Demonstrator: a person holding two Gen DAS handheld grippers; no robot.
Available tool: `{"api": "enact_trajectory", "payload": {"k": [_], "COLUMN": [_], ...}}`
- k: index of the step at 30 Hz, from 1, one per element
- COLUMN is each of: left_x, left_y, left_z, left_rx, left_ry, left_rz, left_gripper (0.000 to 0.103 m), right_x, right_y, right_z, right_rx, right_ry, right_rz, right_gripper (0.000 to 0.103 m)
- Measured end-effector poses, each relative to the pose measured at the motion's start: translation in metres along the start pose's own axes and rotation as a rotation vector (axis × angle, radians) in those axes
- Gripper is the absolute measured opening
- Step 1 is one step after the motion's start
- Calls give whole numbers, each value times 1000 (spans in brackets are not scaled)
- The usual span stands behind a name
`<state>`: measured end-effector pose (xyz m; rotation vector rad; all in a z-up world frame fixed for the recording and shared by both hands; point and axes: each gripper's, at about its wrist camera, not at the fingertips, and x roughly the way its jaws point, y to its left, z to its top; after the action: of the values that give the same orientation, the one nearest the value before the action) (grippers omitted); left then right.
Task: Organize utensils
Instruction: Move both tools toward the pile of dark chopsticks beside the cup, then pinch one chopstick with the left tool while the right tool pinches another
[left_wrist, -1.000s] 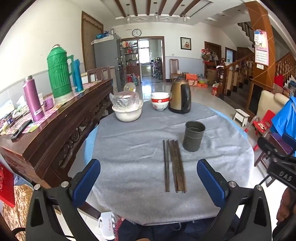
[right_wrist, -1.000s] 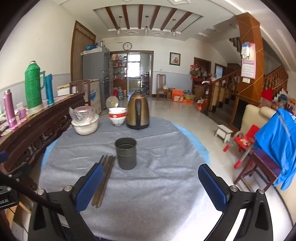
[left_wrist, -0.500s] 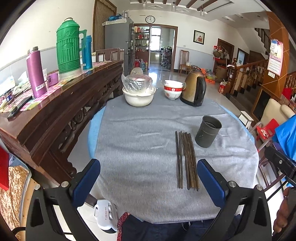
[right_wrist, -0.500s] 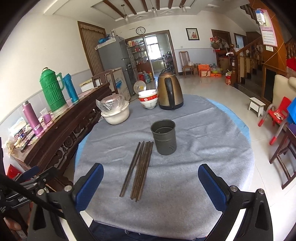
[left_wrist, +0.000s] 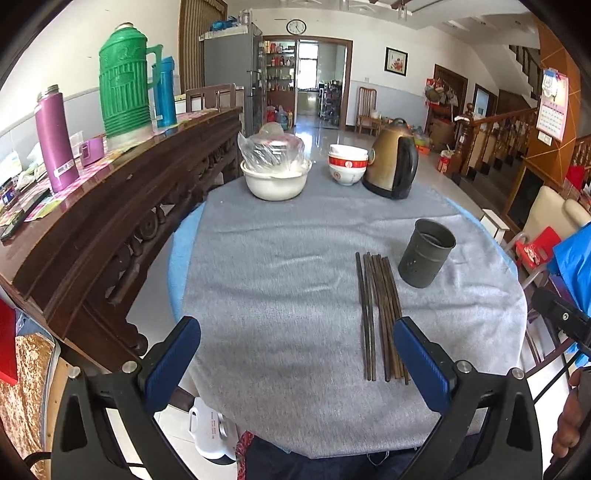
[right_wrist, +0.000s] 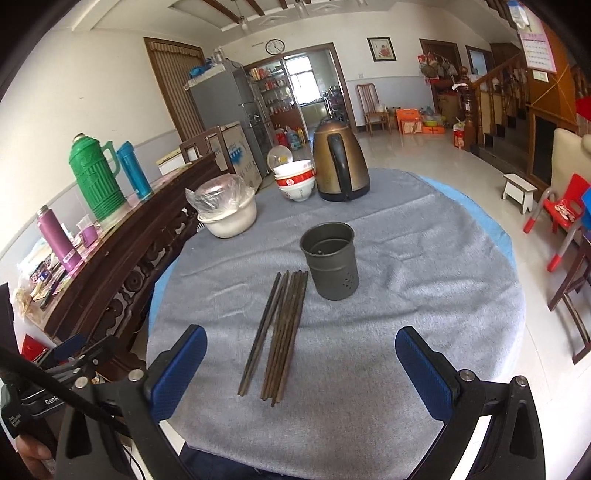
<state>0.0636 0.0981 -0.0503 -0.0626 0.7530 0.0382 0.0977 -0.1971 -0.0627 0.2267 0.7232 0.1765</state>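
Note:
Several dark brown chopsticks lie side by side on the grey cloth of the round table. A dark metal holder cup stands upright just right of their far ends, with nothing showing inside. My left gripper hovers open over the table's near edge, its right finger close to the chopsticks' near ends. My right gripper is open too, above the near ends of the chopsticks. Neither holds anything.
At the table's far side stand a white pot covered in plastic, stacked red-and-white bowls and a bronze kettle. A dark wooden sideboard with thermoses runs along the left. Chairs stand at the right.
Both grippers have come closer to the table and tilted down. The chopsticks and the cup look larger and nearer. Nothing on the table has moved.

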Motion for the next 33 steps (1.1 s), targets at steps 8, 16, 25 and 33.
{"api": "enact_trajectory", "payload": {"k": [8,16,25,33], "left_x": [42,78,122,157], "left_y": [-14,-28,-53,-53], "left_z": [0,-3,-16,-23], "left_rx": [35,34,45,-5], "left_ry": [76,142,261,359], "left_rz": [-9,-71,-239,-337], "left_gripper": [103,103,76,46], "right_x": [26,68,122,177], "right_y": [-27,-45,-74,-74], "right_z": [2,3,-15,-33], "right_rx": [46,88,226,399], "right_ry": [37,109,239,359], "right_rz": [28,86,216,437], "right_gripper": [102,97,63,39]}}
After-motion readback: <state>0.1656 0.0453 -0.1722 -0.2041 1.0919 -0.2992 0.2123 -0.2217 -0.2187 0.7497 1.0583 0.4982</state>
